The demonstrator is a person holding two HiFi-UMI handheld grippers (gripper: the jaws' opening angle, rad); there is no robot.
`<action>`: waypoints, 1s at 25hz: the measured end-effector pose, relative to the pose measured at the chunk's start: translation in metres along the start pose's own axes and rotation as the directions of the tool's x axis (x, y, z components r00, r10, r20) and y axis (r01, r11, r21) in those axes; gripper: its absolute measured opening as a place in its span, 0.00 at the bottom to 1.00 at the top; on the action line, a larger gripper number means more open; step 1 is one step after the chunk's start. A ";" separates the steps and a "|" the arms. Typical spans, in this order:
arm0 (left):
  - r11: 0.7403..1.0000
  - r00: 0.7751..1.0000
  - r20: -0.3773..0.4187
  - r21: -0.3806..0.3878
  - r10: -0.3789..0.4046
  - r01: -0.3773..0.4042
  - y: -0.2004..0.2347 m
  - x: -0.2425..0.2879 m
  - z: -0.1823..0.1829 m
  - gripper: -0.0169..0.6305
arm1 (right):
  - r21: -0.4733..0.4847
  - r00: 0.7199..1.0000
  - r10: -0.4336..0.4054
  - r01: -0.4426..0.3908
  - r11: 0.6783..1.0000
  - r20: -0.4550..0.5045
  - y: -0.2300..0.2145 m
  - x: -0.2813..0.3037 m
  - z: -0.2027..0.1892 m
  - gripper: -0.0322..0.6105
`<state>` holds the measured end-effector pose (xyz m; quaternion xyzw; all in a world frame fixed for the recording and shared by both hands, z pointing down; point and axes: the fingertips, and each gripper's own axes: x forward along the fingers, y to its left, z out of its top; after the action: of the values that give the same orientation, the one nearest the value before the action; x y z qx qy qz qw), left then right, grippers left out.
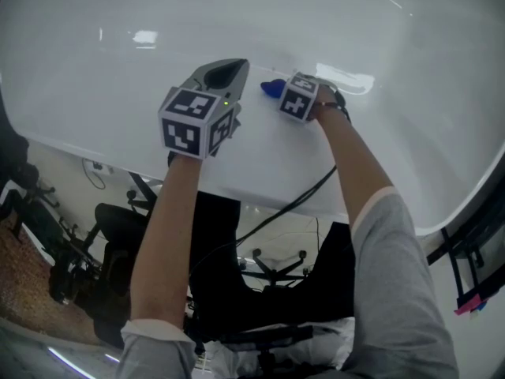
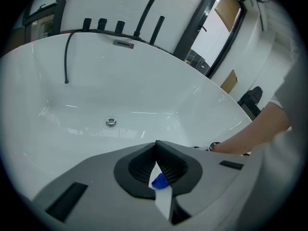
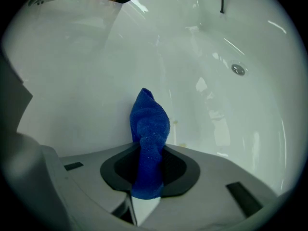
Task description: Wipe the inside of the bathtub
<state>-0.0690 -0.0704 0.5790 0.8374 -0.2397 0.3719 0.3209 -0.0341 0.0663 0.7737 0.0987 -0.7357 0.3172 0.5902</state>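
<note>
right gripper [image 3: 146, 150] clamped on blue cloth [image 3: 149, 124], cloth sticks up past the jaws | cloth at inner wall of bathtub [image 1: 118, 22] | left gripper [image 2: 156, 146] jaws closed together, gripping nothing, just left of cloth | drain [image 2: 111, 122] far side

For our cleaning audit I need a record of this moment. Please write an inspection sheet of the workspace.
Surface: white bathtub interior, glossy; faint yellowish specks near the cloth; drain uncovered.
Job's things: blue cloth, held up toward the tub wall.
Clutter: nothing seen.
Grippers: right claw shut on the blue cloth; left claw shut, tips together, with a blue bit showing in the gap behind them.
Cables: black cable runs below the right forearm; black hose hangs over the rim.
Surroundings: black taps on the far rim; office chairs outside the tub.
</note>
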 end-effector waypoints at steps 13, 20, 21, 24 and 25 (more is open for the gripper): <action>0.993 0.992 -0.081 0.065 -0.093 0.098 -0.015 0.054 -0.019 0.03 | 0.021 0.993 -0.018 0.021 1.000 -0.113 -0.023 0.032 -0.042 0.19; 0.994 0.992 -0.118 0.092 -0.054 0.065 0.019 0.059 -0.034 0.03 | 0.004 0.997 -0.076 0.076 0.997 -0.027 -0.031 0.053 0.013 0.19; 0.994 0.992 -0.119 0.093 -0.051 0.062 0.024 0.058 -0.035 0.03 | 0.004 0.997 -0.074 0.074 0.997 -0.017 -0.031 0.057 0.021 0.19; 0.995 0.993 -0.110 0.093 -0.036 0.047 0.042 0.053 -0.038 0.03 | -0.027 0.998 -0.066 0.065 0.997 -0.017 -0.030 0.068 0.047 0.19; 0.995 0.994 -0.106 0.091 -0.031 0.041 0.047 0.053 -0.039 0.03 | -0.045 0.998 -0.061 0.059 0.997 -0.027 -0.030 0.071 0.052 0.19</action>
<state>-0.0857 -0.0832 0.6569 0.8349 -0.1899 0.4202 0.3004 -0.0800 0.0288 0.8449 0.1034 -0.7307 0.2845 0.6119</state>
